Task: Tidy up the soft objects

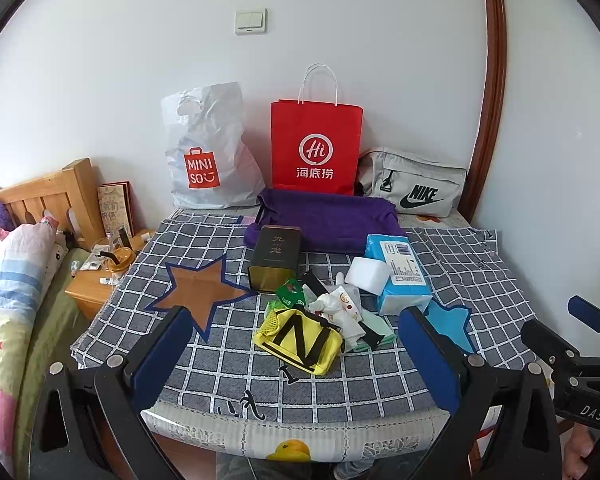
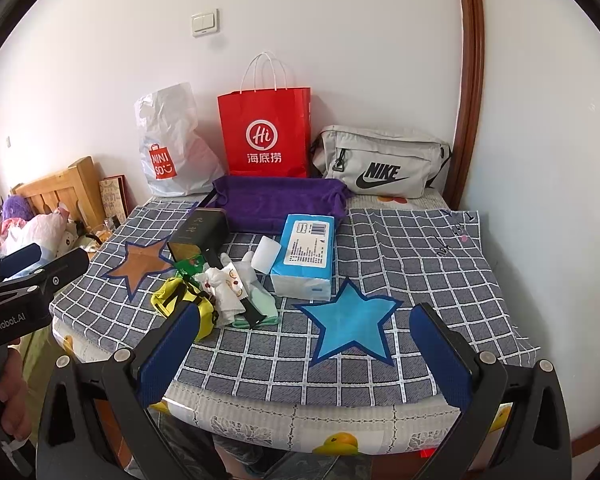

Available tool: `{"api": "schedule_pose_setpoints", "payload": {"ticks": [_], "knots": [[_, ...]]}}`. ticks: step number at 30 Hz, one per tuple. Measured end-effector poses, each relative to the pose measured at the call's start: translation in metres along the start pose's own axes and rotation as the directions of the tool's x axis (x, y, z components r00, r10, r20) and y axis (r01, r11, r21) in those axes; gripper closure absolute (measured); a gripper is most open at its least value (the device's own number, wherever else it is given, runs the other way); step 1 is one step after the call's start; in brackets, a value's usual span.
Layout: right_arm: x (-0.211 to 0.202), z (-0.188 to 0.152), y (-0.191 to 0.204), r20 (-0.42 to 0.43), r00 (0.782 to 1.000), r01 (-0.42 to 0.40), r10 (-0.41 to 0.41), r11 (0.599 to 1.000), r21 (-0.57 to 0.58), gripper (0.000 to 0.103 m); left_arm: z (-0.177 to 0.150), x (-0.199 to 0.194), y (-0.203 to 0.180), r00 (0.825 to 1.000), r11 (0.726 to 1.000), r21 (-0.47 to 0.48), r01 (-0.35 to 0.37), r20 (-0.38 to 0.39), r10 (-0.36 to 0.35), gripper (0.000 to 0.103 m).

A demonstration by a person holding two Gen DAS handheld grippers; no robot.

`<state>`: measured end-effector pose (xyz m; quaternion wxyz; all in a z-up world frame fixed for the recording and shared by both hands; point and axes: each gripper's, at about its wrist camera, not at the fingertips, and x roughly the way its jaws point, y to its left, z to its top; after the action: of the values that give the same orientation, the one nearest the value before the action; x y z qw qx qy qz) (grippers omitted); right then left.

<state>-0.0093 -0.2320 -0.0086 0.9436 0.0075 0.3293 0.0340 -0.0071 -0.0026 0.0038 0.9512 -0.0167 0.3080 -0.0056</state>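
Nearest the cameras, two grippers hung over the front edge of the table, each with its two blue-padded fingers spread wide and nothing between them: the left gripper [image 1: 296, 356] faced the heap of small things, and the right gripper [image 2: 304, 344] faced the blue star [image 2: 350, 326], one of two star patches on the checked grey cloth [image 2: 420, 260]; the other was the brown star [image 1: 198, 290] on the left. Just beyond the left gripper's fingers lay the soft pile: one yellow pouch [image 1: 300, 340] with black straps, one white printed cloth [image 1: 342, 306] crumpled against it, one pale green cloth [image 1: 376, 330] beneath, and one green packet [image 1: 290, 292] behind. Farther back stood one dark tin [image 1: 276, 258], and to its right one blue tissue pack [image 1: 400, 276] with one white block [image 1: 368, 274] leaning on its left side. Behind these lay one folded purple towel [image 1: 332, 220]. Along the wall stood three bags: one white plastic bag [image 1: 210, 152], one red paper bag [image 1: 316, 146] and one grey waist bag [image 1: 414, 182].
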Motion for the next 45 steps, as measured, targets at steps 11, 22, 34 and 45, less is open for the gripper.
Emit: {"api": "schedule_pose_setpoints", "payload": {"ticks": [11,22,34,45], "knots": [[-0.0022,0.0003,-0.0002,0.003,1.0,-0.001,0.001,1.0,0.003,0.0,-0.0019,-0.0001,-0.0006,1.0,1.0,0.002,0.001,0.001,-0.001,0.0],[-0.0036,0.0005,-0.0014,0.007,1.0,-0.004,0.004,1.0,0.002,0.0,-0.0057,-0.0013,-0.0007,1.0,1.0,0.0,0.002,0.001,-0.002,0.0],[-0.0057,0.001,0.0,0.009,1.0,-0.006,0.006,1.0,0.001,0.0,-0.0058,-0.0016,0.0004,1.0,1.0,0.001,0.002,0.0,-0.002,0.0],[-0.0059,0.0009,0.0016,0.011,1.0,-0.007,0.007,1.0,-0.002,0.0,-0.0062,-0.0022,0.0014,1.0,1.0,0.0,0.001,0.0,-0.001,0.0]]}}
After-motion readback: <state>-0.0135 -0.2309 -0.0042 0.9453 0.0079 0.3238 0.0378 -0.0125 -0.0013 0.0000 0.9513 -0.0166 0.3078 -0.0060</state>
